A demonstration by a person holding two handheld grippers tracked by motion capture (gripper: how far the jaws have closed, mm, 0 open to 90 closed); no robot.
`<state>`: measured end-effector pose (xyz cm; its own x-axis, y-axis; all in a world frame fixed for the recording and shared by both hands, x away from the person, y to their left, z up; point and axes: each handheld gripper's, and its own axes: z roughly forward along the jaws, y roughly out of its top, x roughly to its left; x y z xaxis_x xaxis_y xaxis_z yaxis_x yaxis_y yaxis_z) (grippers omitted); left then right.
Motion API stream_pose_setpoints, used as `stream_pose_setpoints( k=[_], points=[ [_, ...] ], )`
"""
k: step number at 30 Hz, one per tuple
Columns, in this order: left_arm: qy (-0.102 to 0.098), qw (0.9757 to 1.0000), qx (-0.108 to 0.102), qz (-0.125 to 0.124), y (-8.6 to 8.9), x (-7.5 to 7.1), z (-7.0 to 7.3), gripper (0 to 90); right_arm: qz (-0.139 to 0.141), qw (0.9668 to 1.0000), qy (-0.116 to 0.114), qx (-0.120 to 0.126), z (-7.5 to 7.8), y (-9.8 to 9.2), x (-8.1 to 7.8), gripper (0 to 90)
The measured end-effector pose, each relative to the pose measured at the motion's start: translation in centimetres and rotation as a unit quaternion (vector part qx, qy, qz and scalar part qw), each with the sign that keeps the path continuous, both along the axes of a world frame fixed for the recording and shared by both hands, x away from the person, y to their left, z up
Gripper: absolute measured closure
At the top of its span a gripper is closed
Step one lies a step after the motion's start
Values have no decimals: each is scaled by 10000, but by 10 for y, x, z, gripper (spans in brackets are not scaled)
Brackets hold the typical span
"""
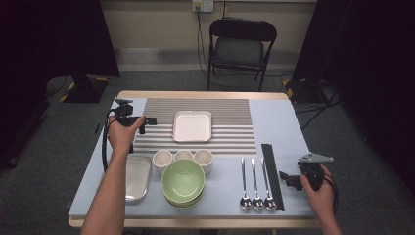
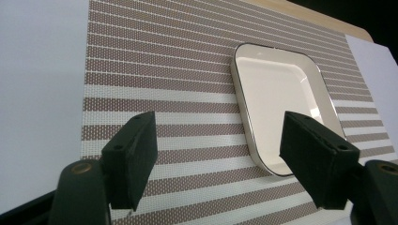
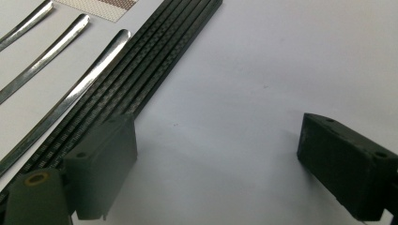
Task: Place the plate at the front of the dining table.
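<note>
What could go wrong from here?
1. The open left tool hovers by the plate lying flat on the mat; its low rim may slip from the pads, or the mat may drag along.
2. The open right tool sits beside the chopsticks; a sideways nudge could roll them into the spoons.

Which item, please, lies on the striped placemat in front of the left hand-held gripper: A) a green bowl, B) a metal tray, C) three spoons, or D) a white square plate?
D: the white square plate rests on the striped placemat, and the left gripper view shows it just beyond the open left hand-held gripper.
</note>
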<state>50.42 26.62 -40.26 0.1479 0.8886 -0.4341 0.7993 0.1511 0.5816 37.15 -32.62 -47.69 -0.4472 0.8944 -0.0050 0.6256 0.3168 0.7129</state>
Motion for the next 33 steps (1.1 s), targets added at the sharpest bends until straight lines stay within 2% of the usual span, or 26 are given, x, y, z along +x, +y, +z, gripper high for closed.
stream_pose_setpoints(
  k=[2,4,8,10,13,17,28,33],
  points=[
    [12,9999,-81,-67,0,-1,-1,280,0,10000,2,0,0,0,0,111],
    [-33,10000,-38,-43,1,-2,-1,279,1,10000,1,1,0,0,0,111],
    [-2,10000,20,-33,4,-4,0,280,1,10000,1,-1,0,0,0,111],
    [41,10000,-22,-34,5,-5,-1,282,1,10000,0,0,0,0,0,111],
    [53,9999,90,-44,7,-7,0,282,-2,10000,0,3,0,0,0,111],
    [2,10000,72,-51,9,-10,2,284,1,10000,0,0,0,0,0,111],
    [31,9999,89,38,14,-16,0,290,-1,10000,1,0,0,0,0,111],
    [16,10000,79,-22,16,-18,0,279,0,10000,1,2,0,0,0,111]
  ],
)
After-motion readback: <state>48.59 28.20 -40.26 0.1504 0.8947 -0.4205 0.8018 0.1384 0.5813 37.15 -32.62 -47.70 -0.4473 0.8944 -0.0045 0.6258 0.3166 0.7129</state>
